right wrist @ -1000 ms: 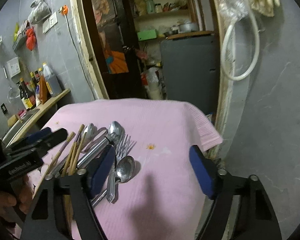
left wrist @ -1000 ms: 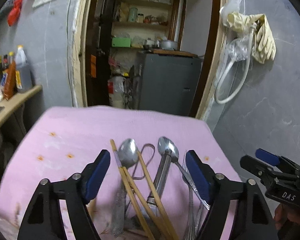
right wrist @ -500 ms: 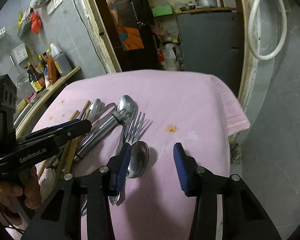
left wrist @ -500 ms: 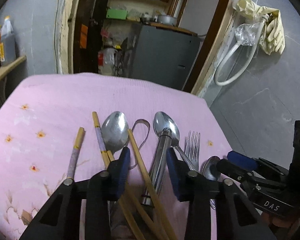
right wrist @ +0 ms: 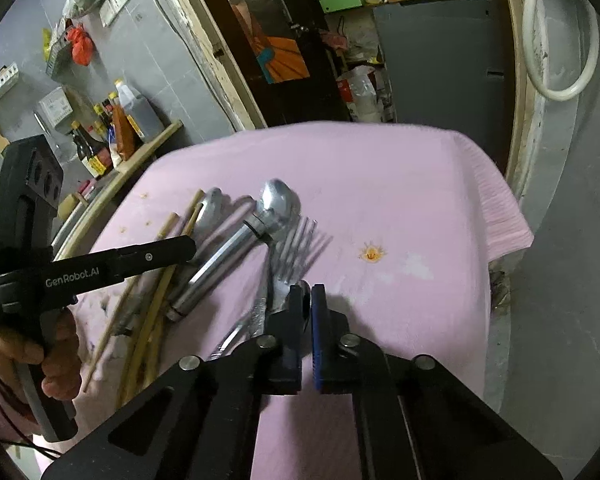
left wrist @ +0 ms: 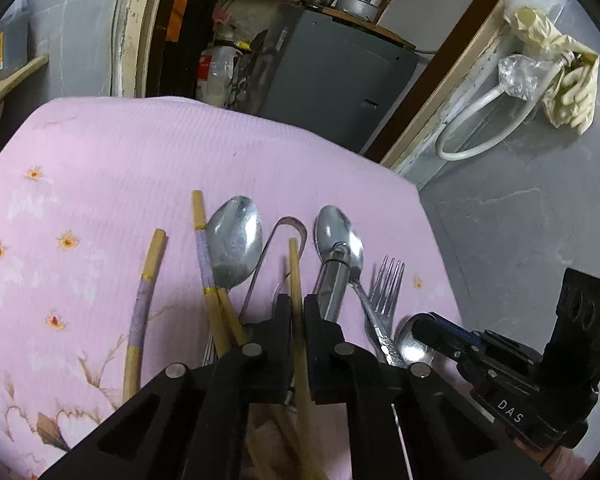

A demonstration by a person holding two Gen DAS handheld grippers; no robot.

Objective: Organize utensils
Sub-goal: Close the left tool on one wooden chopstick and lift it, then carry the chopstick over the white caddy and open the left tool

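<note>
So the utensils are all bunched together on the pink flowery cloth [left wrist: 112, 168] covering the worktop, down at the near edge by both grippers. Left gripper [left wrist: 298, 310] has its pads squeezed onto a plain bamboo chopstick [left wrist: 295, 276], which runs straight up between them. Left of that there's a big steel spoon [left wrist: 234, 240] lying bowl-up, a chopstick with a purple band [left wrist: 204, 256] touching its left edge, and another purple-banded chopstick [left wrist: 146, 292] off a bit further left on its own. A thin looped metal handle [left wrist: 284, 226] pokes out between the big spoon and the pinched chopstick. On the right is a thick cylindrical metal handle [left wrist: 334, 280] resting across a second spoon [left wrist: 338, 228], then a fork [left wrist: 386, 284] with tines pointing away. The right gripper [right wrist: 306, 294] is clamped down on the small spoon [left wrist: 410, 344] sitting next to the fork, only the bowl's edge peeks out between the blue pads in its own view. Fork looks smeary there. A hand [right wrist: 54, 354] holds the left gripper's handle. Behind the worktop: sauce bottles [right wrist: 112, 132] on a wooden shelf, a grey cabinet [left wrist: 340, 80], rubber gloves [left wrist: 568, 80] and a white hose [left wrist: 488, 128] on the wall.
</note>
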